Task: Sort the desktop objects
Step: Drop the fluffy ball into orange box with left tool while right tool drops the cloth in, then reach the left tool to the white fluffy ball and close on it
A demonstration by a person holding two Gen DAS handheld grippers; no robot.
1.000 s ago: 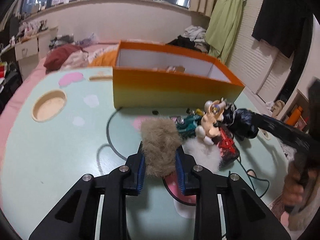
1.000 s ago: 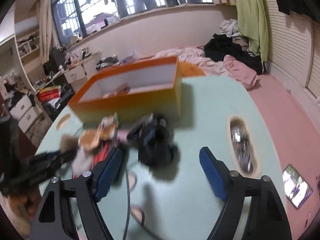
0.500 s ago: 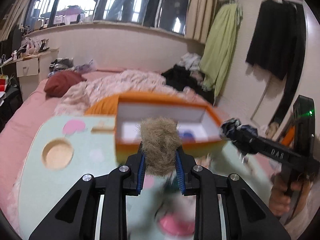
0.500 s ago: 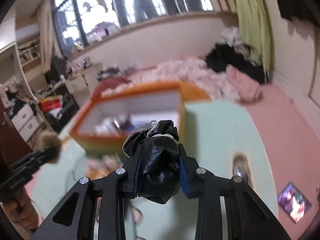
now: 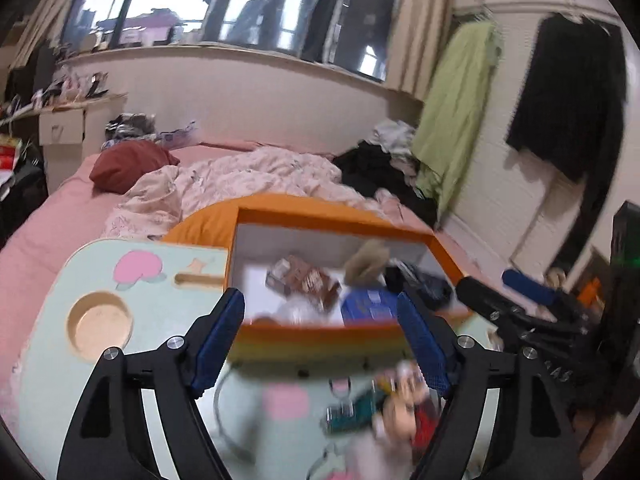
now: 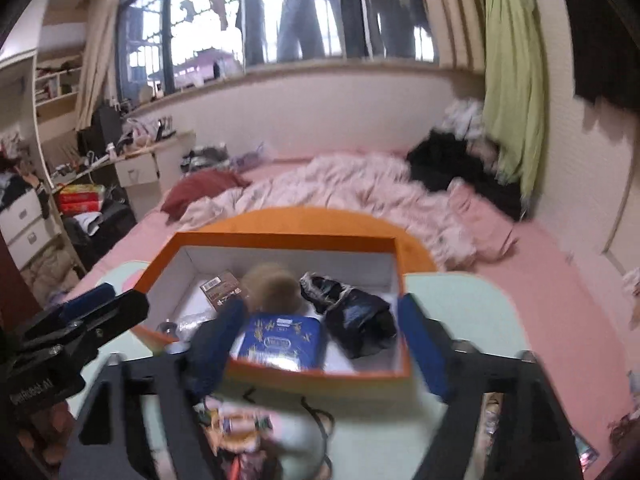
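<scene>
- Two soft things, a tan fur ball (image 6: 272, 286) and a crumpled black pouch (image 6: 354, 318), now sit inside the orange box (image 6: 316, 370), the ball near the box's middle, the pouch toward its right wall.
- Both look light and squashy; I judge they need only a gentle pinch across the bulk, with no risk of breakage.
- Beside them in the box lie a blue tin (image 6: 280, 338) and a brown packet (image 6: 220, 290).
- Left tongs (image 5: 320, 336) and right tongs (image 6: 316, 344) have both just spread apart and stand released in front of the box, nothing between their jaws.
- More bits remain on the worktop (image 5: 52, 320) in front of the box: a blurred toy figure (image 5: 400, 408), likely rigid and best taken by its body, and a white fluffy thing, too blurred to judge.
</scene>
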